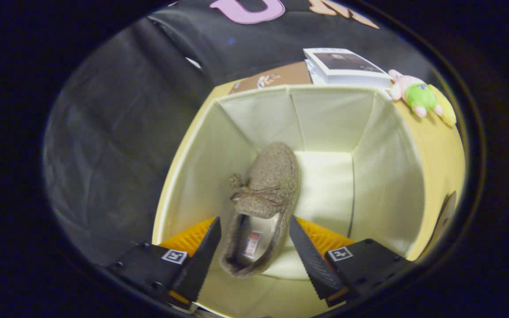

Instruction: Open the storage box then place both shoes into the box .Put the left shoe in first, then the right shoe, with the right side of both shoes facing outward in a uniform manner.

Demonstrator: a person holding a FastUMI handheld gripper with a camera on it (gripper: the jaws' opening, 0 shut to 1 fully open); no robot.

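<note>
Shoe number one is the step in hand, by my reading: your gripper [254, 247] hangs over the open storage box [192, 145] with one brown slipper [265, 194] down inside it. Going left to right: the box's left wall, then the slipper lying along the left side of the box floor, toe toward the far wall and heel toward you, then a bare stretch of floor reaching to the right wall. Your fingers stand spread, one on each side of the heel; I cannot tell whether either pad touches it, but they do not look pressed in.

Next, I judge, you lift clear without snagging the heel and fetch the second shoe, setting it on the bare right-hand floor, facing the same way.

Count: one box, lid off; one slipper in it; one gripper. Beyond the box's far right corner lie one stack of books [347, 66] and one plush toy [415, 95].
</note>
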